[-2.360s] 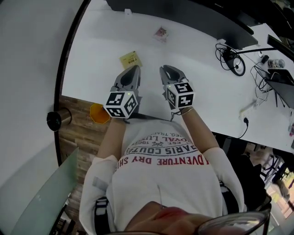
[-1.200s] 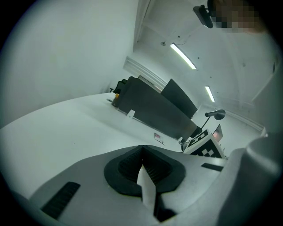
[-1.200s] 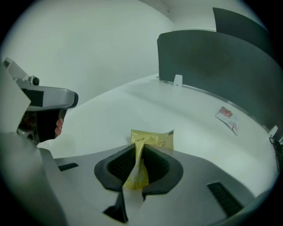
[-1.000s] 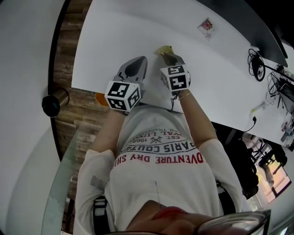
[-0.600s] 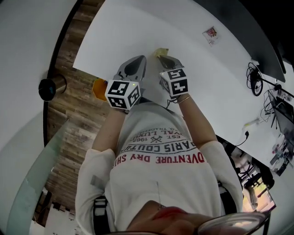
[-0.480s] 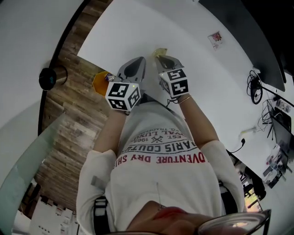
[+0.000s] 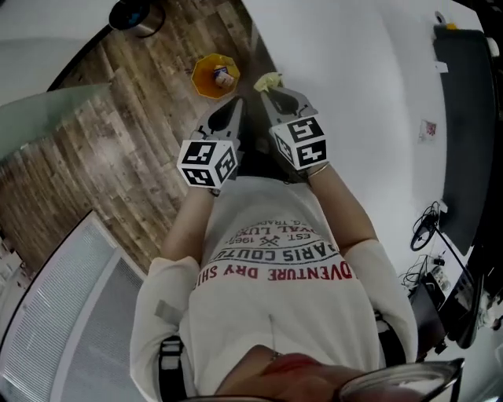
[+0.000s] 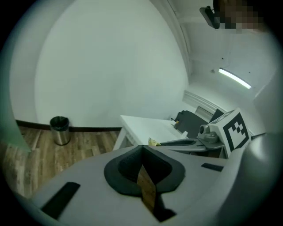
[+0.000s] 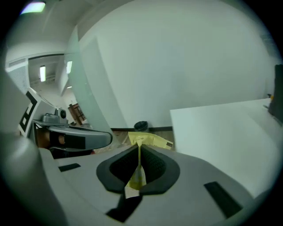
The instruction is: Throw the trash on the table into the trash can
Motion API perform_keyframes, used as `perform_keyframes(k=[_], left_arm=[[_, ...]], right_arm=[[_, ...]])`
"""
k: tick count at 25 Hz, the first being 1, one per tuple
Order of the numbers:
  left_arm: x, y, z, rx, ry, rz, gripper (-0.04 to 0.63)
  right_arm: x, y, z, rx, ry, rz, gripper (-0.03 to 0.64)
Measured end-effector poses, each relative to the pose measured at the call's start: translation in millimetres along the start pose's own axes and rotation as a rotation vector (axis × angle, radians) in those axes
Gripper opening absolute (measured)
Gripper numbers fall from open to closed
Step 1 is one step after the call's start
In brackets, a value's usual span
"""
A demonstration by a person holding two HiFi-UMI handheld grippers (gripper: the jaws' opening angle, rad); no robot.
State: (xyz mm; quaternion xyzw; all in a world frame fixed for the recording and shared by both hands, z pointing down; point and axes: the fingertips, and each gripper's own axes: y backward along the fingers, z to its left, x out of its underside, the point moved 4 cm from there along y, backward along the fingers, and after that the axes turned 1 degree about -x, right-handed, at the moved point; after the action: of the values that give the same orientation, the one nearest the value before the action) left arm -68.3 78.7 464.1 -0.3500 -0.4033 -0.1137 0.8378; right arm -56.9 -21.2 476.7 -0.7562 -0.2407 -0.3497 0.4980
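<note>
A crumpled yellow wrapper point(image 7: 267, 82) sticks out of my right gripper point(image 7: 272, 93), which is shut on it; the right gripper view shows the yellow wrapper point(image 9: 148, 140) pinched between the pads. That gripper hangs over the wooden floor, just right of an orange trash can point(image 7: 200, 86) that has something small inside. My left gripper point(image 7: 234, 107) is beside it, shut and holding nothing, with only a thin slit between its pads point(image 8: 132, 165). A small pink-printed piece of trash point(image 7: 428, 129) lies on the white table point(image 7: 354, 71).
A round dark bin point(image 7: 135, 16) stands on the floor by the curved white wall. The table's corner point(image 9: 177, 115) is close on the right. A black strip point(image 7: 464, 118) runs along the table's far side, and cables point(image 7: 428, 228) lie near its edge.
The right gripper closed on the yellow wrapper and lifted it off the table. Both grippers then swung away from the table to above the floor, beside the orange can.
</note>
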Motion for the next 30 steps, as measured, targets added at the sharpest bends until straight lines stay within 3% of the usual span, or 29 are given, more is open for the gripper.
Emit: perform_keyframes(k=[5, 10, 17, 20, 25, 30], left_arm=[[25.7, 51.8, 93.0, -0.193, 0.124, -0.067, 0.023], [65.8, 57.4, 179.3, -0.304, 0.248, -0.058, 0.023], [143.6, 10.8, 283.9, -0.335, 0.354, 0.037, 0.023], [175.4, -12.1, 323.7, -0.344, 0.352, 0.054, 0.023], [225.1, -47.0, 365.5, -0.340, 0.379, 0.077, 0.023], [250.4, -66.7, 397.4, -0.352, 0.384, 0.089, 0.023]], right_arm=[[12.6, -88.9, 65.5, -0.185, 0.082, 0.091, 0.037], [46.1, -179.5, 83.0, -0.240, 0.115, 0.198, 0.037], [133.2, -308.0, 58.3, -0.187, 0.061, 0.333, 0.037], [176.9, -361.5, 43.3, -0.169, 0.047, 0.373, 0.037], [241.4, -430.6, 21.6, -0.181, 0.057, 0.432, 0.038], [282.5, -475.1, 9.4, -0.159, 0.069, 0.463, 0.040]])
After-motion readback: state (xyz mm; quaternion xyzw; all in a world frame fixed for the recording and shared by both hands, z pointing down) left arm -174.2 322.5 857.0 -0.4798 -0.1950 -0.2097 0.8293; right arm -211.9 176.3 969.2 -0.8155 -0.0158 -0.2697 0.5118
